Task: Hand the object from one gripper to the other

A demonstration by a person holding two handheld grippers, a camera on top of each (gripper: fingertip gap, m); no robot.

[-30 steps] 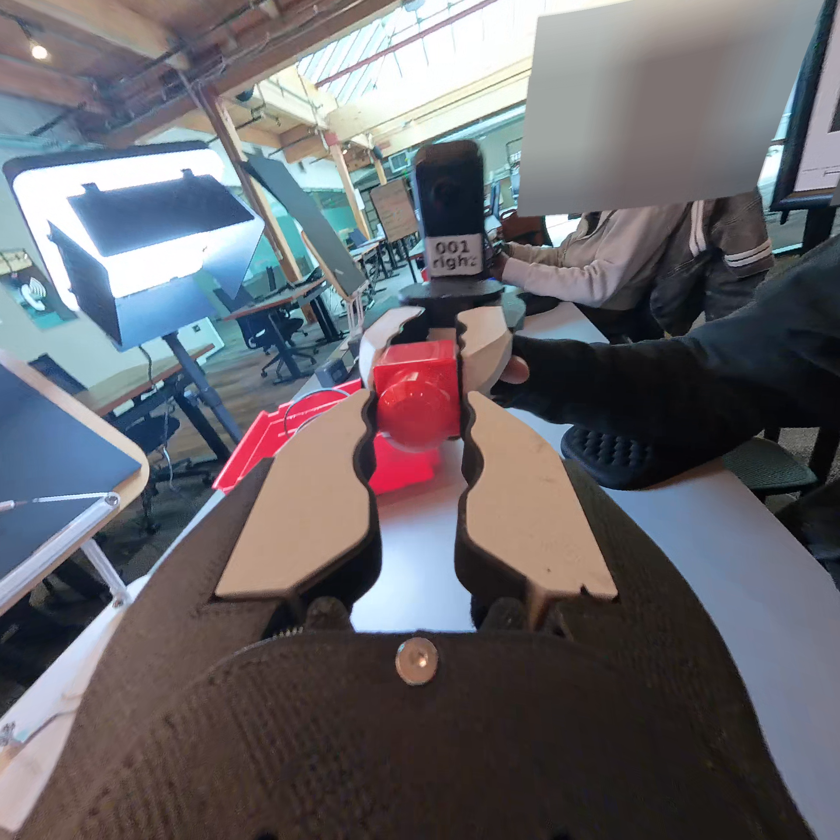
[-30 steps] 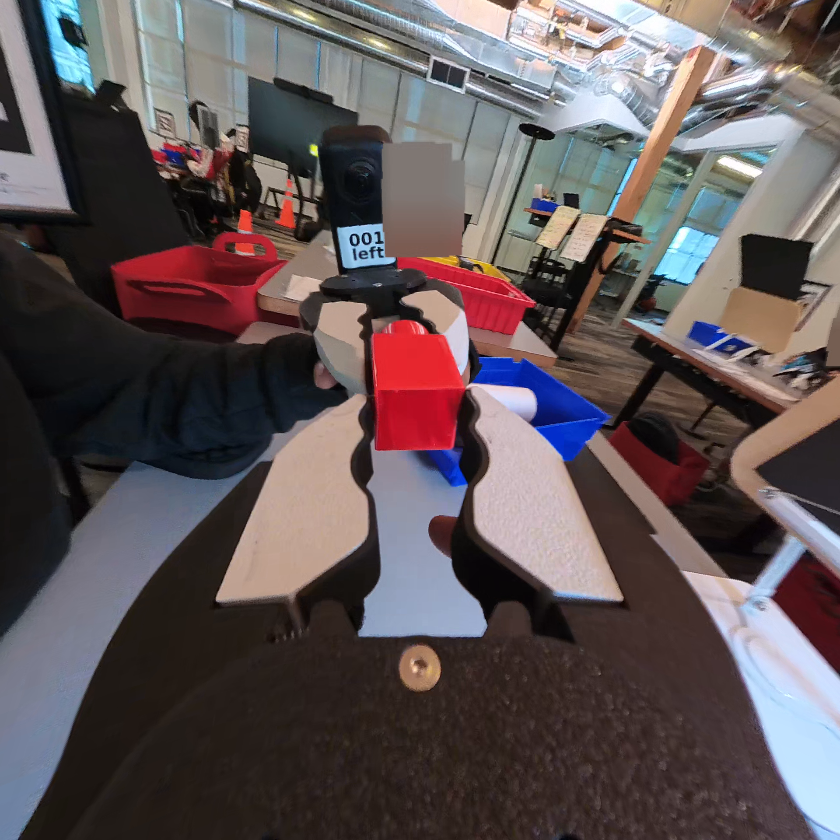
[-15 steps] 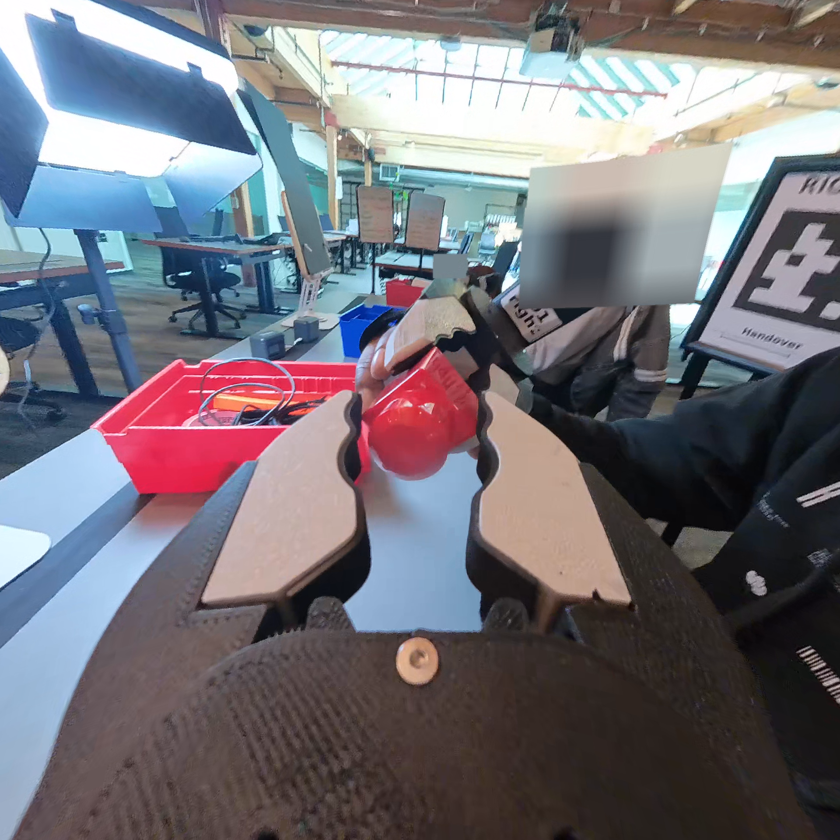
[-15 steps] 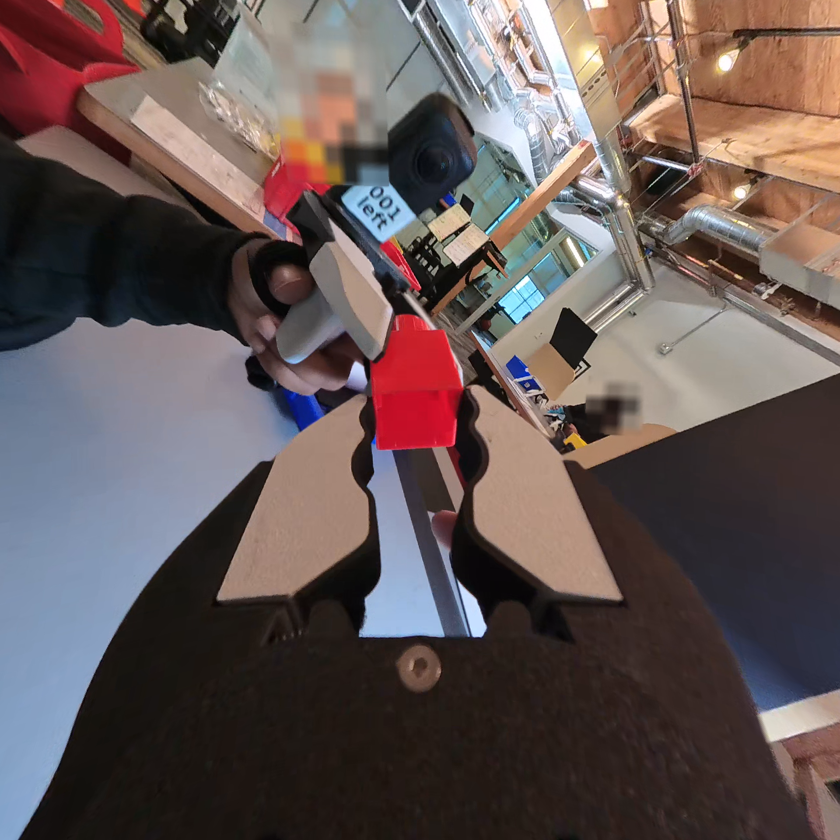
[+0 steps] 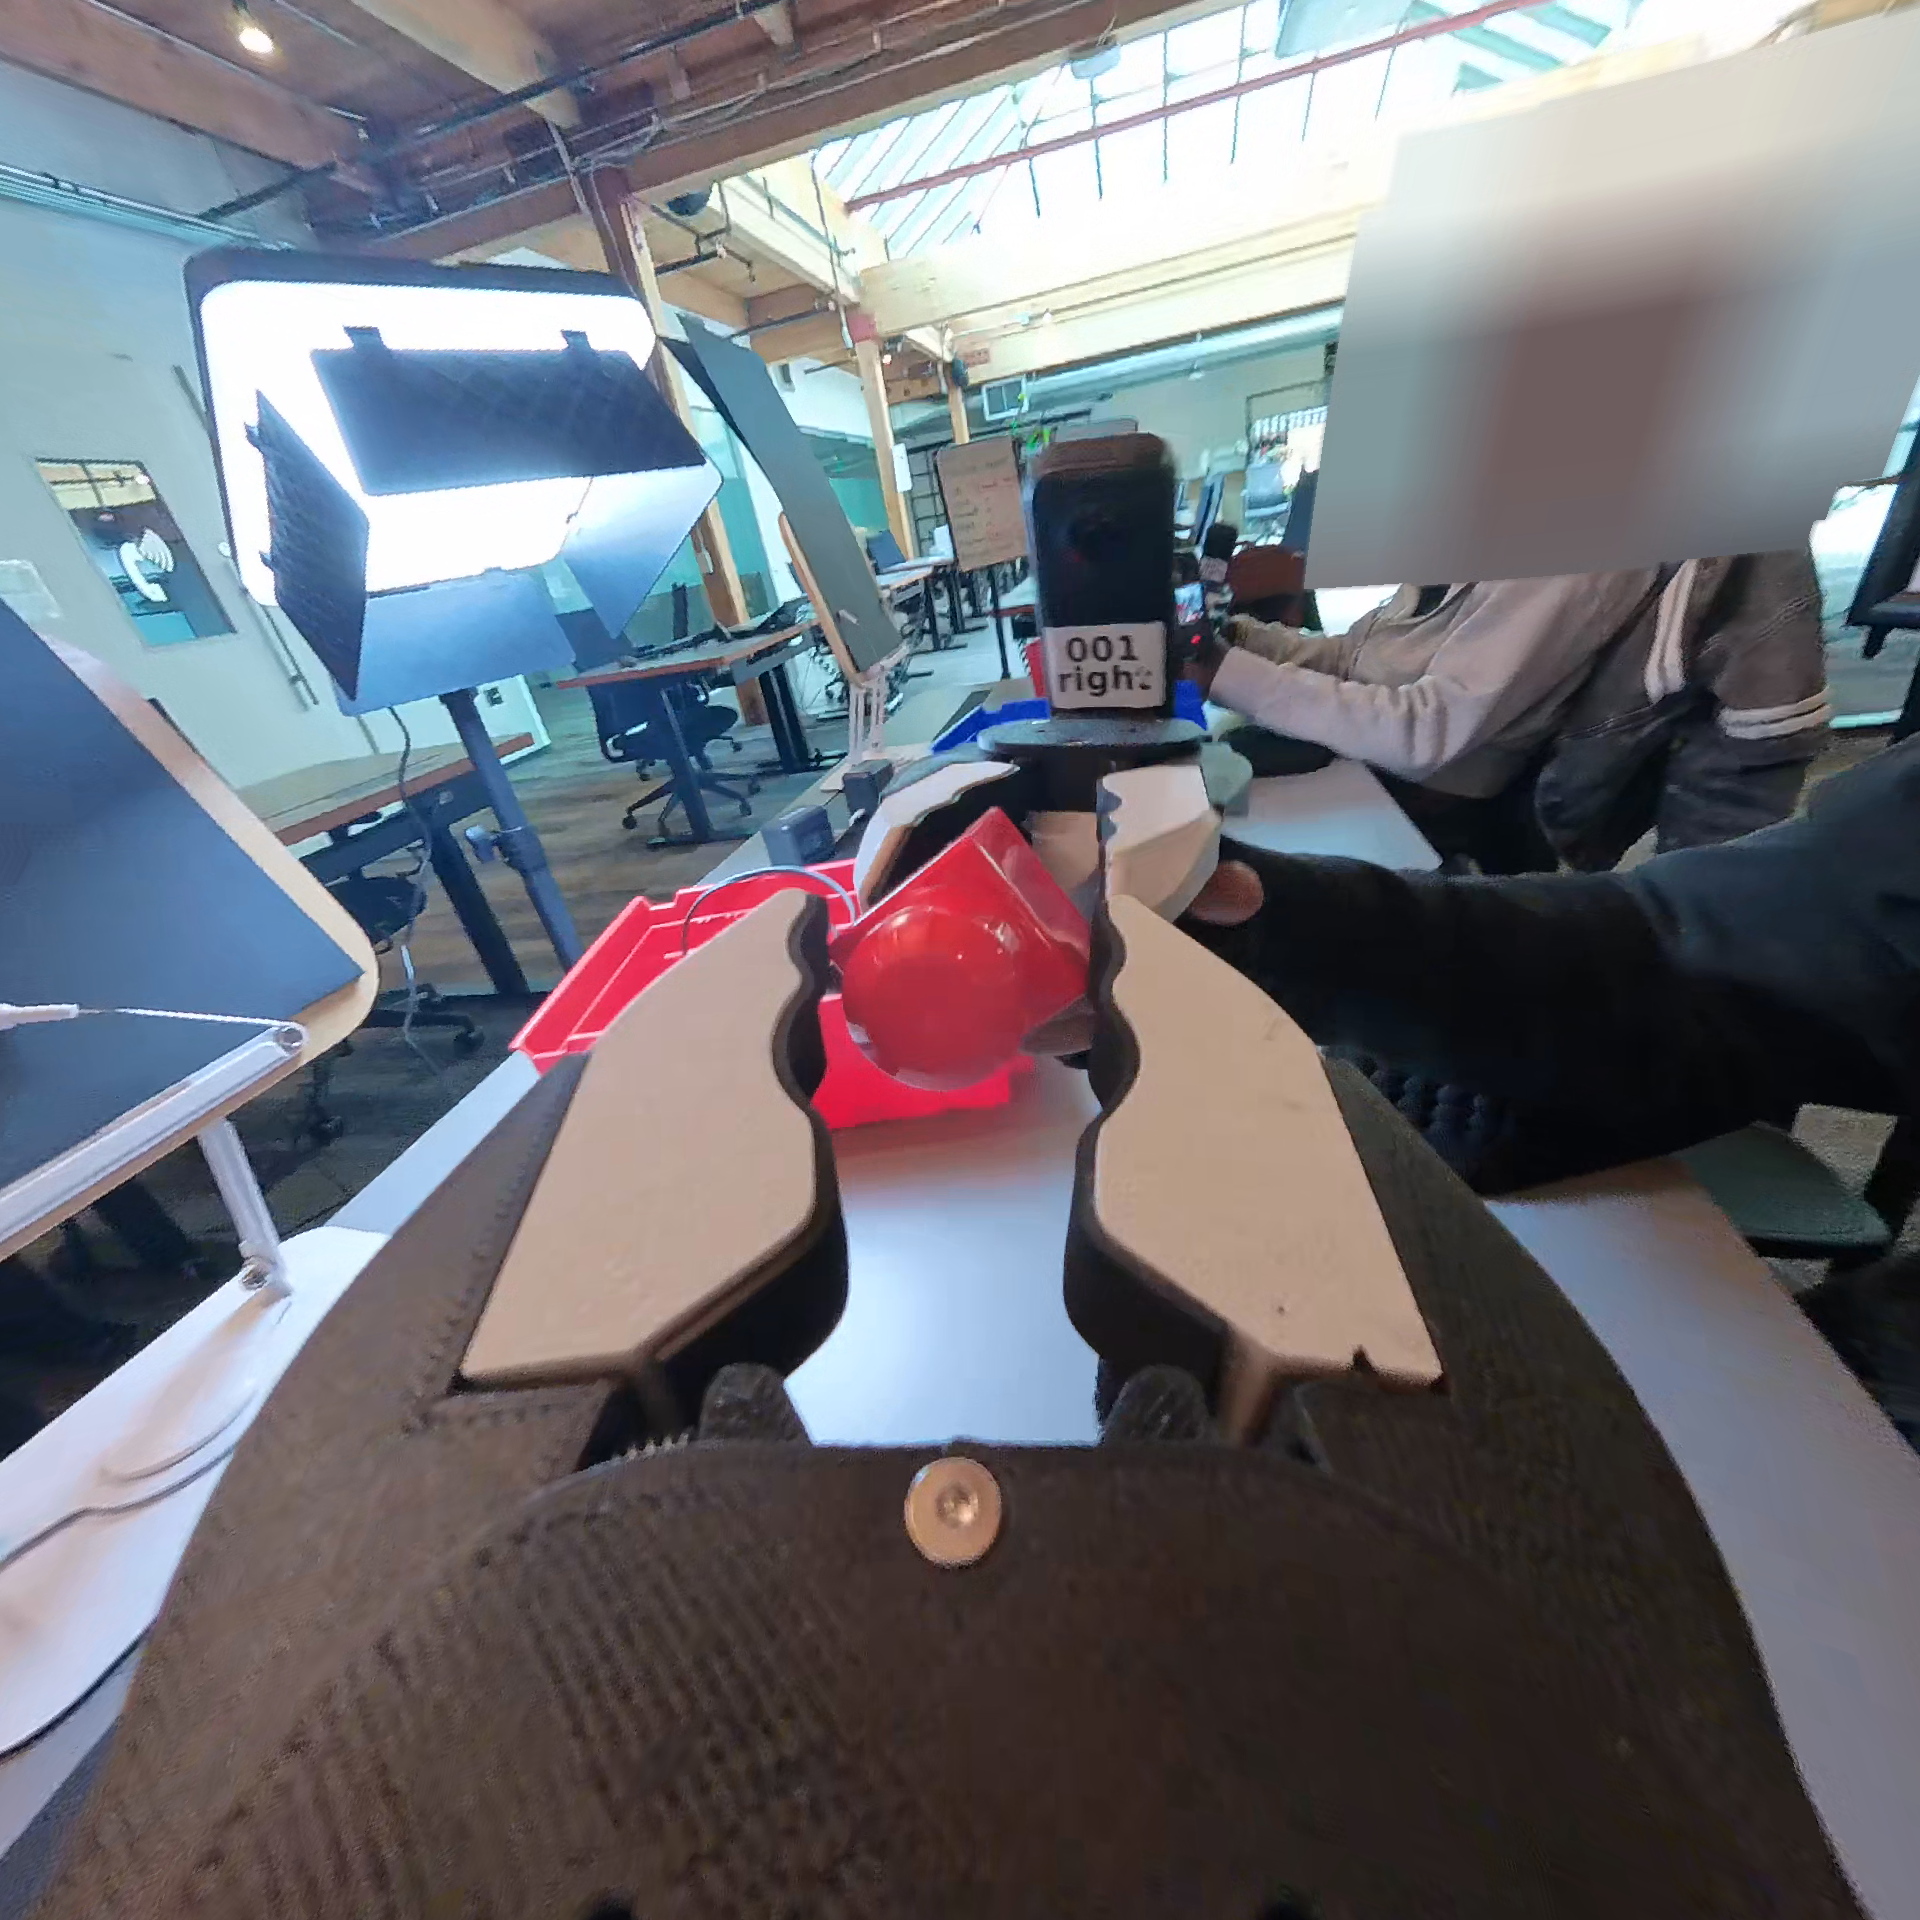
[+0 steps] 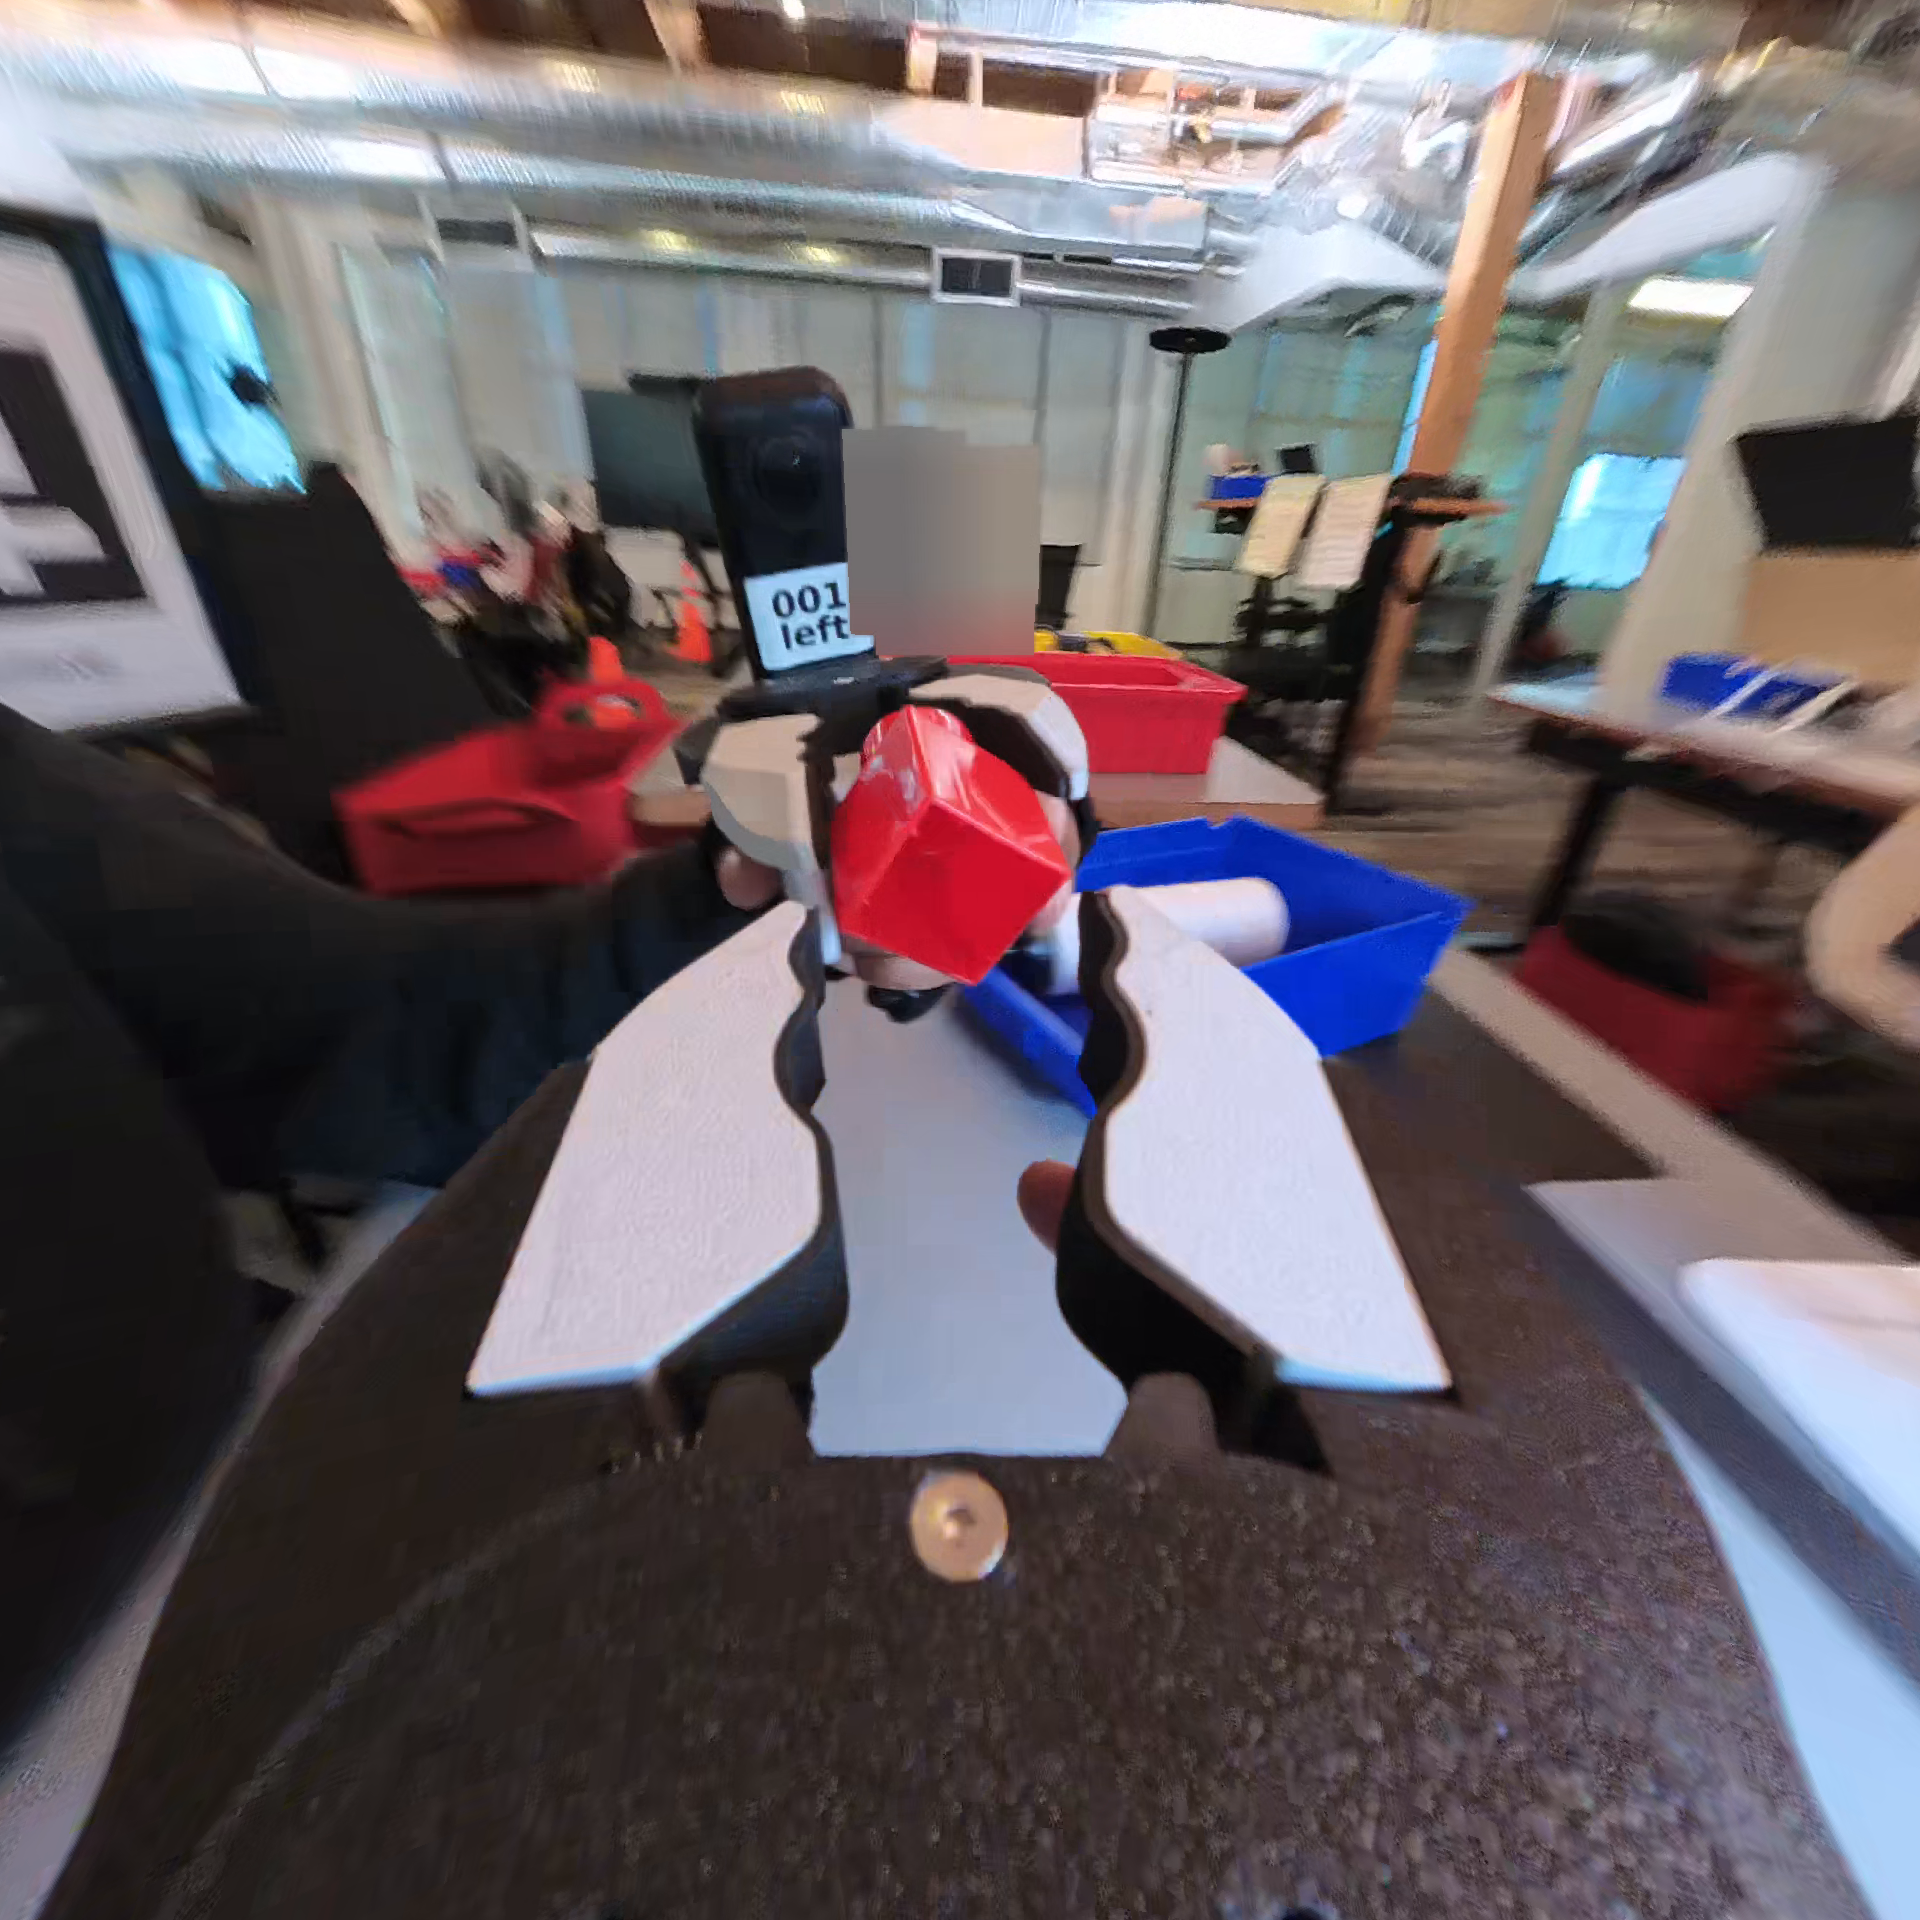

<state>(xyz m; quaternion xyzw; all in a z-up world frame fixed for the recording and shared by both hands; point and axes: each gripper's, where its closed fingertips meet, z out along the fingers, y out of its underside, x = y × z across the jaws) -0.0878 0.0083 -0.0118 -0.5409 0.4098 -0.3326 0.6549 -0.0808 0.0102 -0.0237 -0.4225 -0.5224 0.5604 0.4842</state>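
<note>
The object is a red block (image 5: 966,956) with a cube end and a round ball end, held tilted in the air above the grey table (image 5: 935,1278). My left gripper (image 5: 956,925) is shut on its ball end, which fills the gap between the fingertips. My right gripper (image 5: 1023,821) faces it from beyond. In the right wrist view the block's cube end (image 6: 945,873) sits tilted between the tips of my right gripper (image 6: 948,920), whose jaws stand wider than the block. The left gripper (image 6: 904,748) shows behind it.
A red bin (image 5: 665,966) with cables stands on the table beyond the block. A blue bin (image 6: 1330,935) with a white roll is to the right. A black board (image 5: 125,935) and a studio light (image 5: 436,436) stand at left. A seated person (image 5: 1507,675) is behind. Only a small space, under 4 cm, lies between the two pairs of fingers.
The right gripper, shut on the block and twisted half a second ago, has turned back level and opened. The block now sits tilted in the left gripper, which has closed on it.
</note>
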